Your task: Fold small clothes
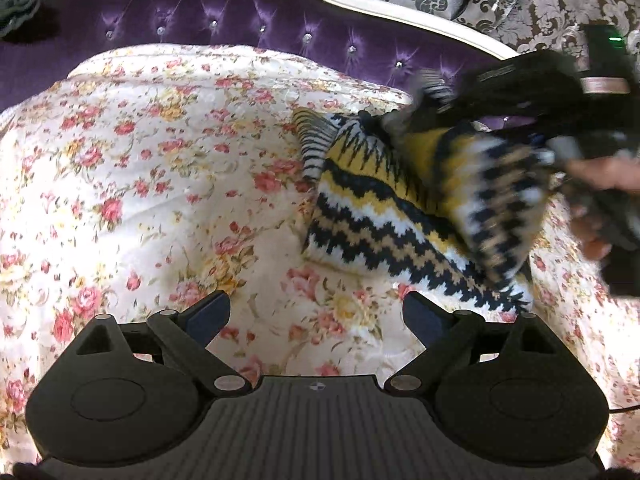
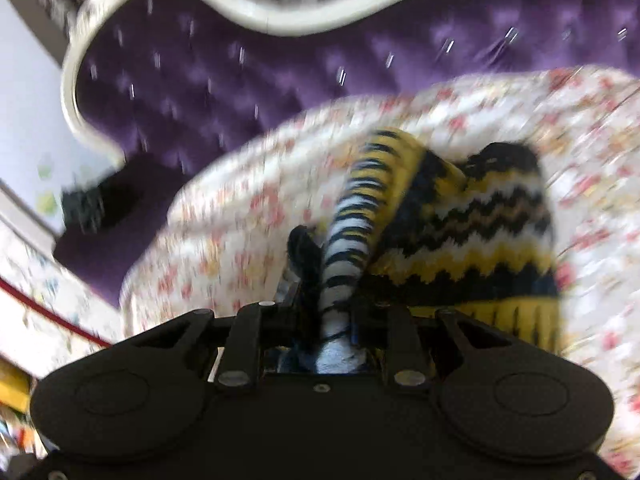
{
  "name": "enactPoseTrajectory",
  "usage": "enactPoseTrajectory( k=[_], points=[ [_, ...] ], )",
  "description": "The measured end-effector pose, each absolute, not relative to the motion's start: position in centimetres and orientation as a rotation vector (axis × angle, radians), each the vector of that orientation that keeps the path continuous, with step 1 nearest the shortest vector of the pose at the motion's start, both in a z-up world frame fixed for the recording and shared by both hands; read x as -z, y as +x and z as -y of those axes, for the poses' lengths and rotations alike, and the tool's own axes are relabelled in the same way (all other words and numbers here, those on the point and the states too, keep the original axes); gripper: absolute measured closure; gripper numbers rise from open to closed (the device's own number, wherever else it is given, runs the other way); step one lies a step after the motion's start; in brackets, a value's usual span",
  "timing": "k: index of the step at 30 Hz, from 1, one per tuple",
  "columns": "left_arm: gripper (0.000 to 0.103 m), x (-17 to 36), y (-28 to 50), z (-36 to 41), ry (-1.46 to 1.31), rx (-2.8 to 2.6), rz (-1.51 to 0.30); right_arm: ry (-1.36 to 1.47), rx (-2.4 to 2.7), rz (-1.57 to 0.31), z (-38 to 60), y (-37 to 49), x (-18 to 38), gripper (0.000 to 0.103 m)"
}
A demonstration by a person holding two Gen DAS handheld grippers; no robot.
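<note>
Left tool (image 1: 316, 316) hangs wide and empty just short of the knitted sweater (image 1: 384, 224). My right tool (image 2: 340, 320) is clamped on a striped sleeve (image 2: 352, 240) of that sweater, raised off the floral bedspread (image 1: 160, 184). Beyond the sweater stands the purple headboard (image 1: 208, 8). I judge the fold goes best if I carry the sleeve low across the body, then press the crease flat.

Bedspread (image 1: 160, 168) lies open leftward; sweater (image 1: 380, 216) and headboard (image 1: 224, 4) block elsewhere.
</note>
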State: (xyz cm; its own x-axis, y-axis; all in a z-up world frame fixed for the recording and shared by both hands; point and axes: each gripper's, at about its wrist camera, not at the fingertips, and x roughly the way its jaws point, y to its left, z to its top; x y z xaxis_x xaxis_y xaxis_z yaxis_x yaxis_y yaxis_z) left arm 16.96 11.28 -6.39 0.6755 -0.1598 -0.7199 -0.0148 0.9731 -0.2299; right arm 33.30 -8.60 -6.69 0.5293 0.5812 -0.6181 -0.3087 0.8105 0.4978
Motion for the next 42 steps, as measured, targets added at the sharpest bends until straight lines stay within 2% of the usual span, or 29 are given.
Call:
enactPoseTrajectory(
  k=[2, 5, 6, 11, 14, 16, 22, 29, 30, 31, 32, 35, 37, 39, 42],
  points=[
    [0.009, 6.5, 16.7, -11.5, -0.231, 0.089, -0.827, 0.312, -0.556, -0.887, 6.7, 33.4, 7.6, 0.069],
    [0.009, 6.5, 16.6, -11.7, -0.231, 0.094, -0.826, 0.348, -0.608, -0.893, 5.5, 33.2, 8.0, 0.062],
    [0.009, 6.4, 16.5, -11.7, -0.227, 0.097, -0.822, 0.357, -0.619, -0.882, 5.6, 33.0, 7.7, 0.056],
    [0.009, 5.1, 16.2, -11.7, -0.209, 0.111, -0.778, 0.414, -0.651, -0.808, 8.3, 32.0, 5.4, 0.040],
    [0.009, 4.0, 16.8, -11.5, -0.212, 0.136, -0.739, 0.386, -0.588, -0.761, 10.7, 31.1, 4.2, 0.039],
    [0.009, 3.4, 17.4, -11.2, -0.237, 0.169, -0.717, 0.338, -0.524, -0.739, 12.3, 30.4, 3.8, 0.033],
    [0.009, 2.8, 21.4, -10.5, -0.383, 0.282, -0.717, 0.302, -0.413, -0.721, 16.3, 28.1, 5.6, 0.032],
    [0.010, 4.9, 26.9, -9.1, -0.445, 0.274, -0.839, 0.342, -0.395, -0.762, 18.9, 26.2, 8.9, 0.032],
    [0.014, 5.2, 27.4, -8.8, -0.439, 0.276, -0.844, 0.346, -0.397, -0.770, 19.0, 26.2, 9.4, 0.032],
    [0.046, 5.4, 27.7, -8.8, -0.431, 0.283, -0.834, 0.349, -0.397, -0.775, 19.2, 26.0, 9.7, 0.032],
    [0.082, 5.6, 27.9, -8.4, -0.405, 0.270, -0.834, 0.352, -0.399, -0.777, 19.3, 25.8, 10.0, 0.032],
    [0.087, 4.7, 27.7, -7.6, -0.285, 0.252, -0.800, 0.366, -0.392, -0.773, 19.8, 25.3, 10.4, 0.032],
    [0.087, 3.3, 27.0, -8.0, -0.243, 0.266, -0.745, 0.366, -0.387, -0.756, 20.0, 25.0, 10.2, 0.031],
    [0.087, 2.7, 26.7, -8.9, -0.242, 0.261, -0.729, 0.352, -0.381, -0.736, 20.0, 24.6, 9.9, 0.027],
    [0.087, 3.4, 27.1, -10.0, -0.231, 0.220, -0.745, 0.317, -0.385, -0.734, 19.3, 24.6, 9.9, 0.026]
  ],
)
